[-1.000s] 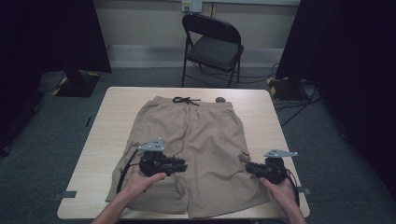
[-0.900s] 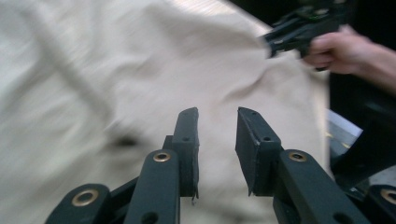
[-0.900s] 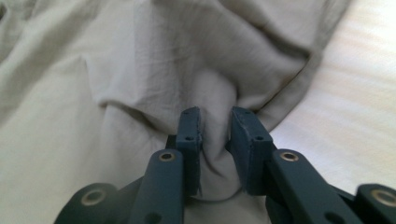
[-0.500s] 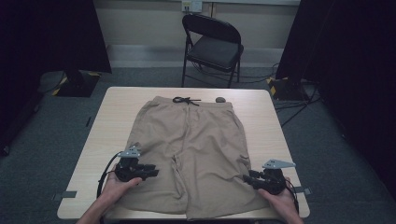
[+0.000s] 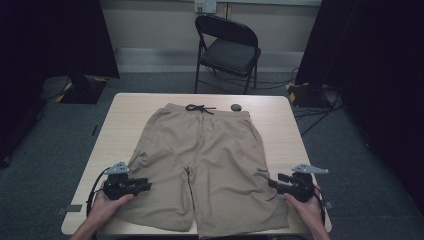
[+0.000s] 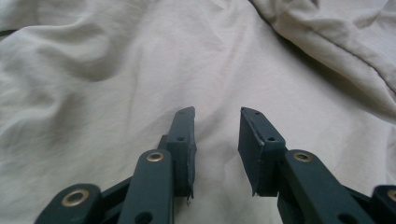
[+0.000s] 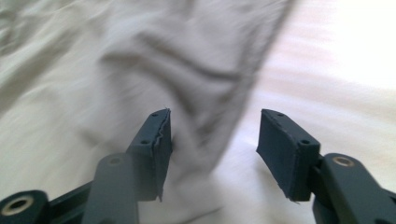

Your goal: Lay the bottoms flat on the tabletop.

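Tan shorts (image 5: 210, 150) lie flat on the wooden table (image 5: 125, 110), waistband at the far side, legs toward me. My left gripper (image 5: 143, 185) sits at the outer edge of the left leg near its hem, jaws pointing inward. In the left gripper view it (image 6: 217, 114) is open over wrinkled fabric (image 6: 116, 70), nothing between the jaws. My right gripper (image 5: 274, 181) is at the outer edge of the right leg. In the right gripper view it (image 7: 215, 116) stands open, with the blurred edge of the leg (image 7: 187, 60) ahead and bare table (image 7: 336, 60) beside it.
A black drawstring (image 5: 200, 108) and a small dark round object (image 5: 236, 107) lie at the waistband. A black folding chair (image 5: 227, 50) stands beyond the table's far edge. Dark curtains hang at both sides, and cables run over the floor at right.
Both grippers have moved outward and toward the near edge, from over the legs to the legs' outer sides. The shorts lie as before.
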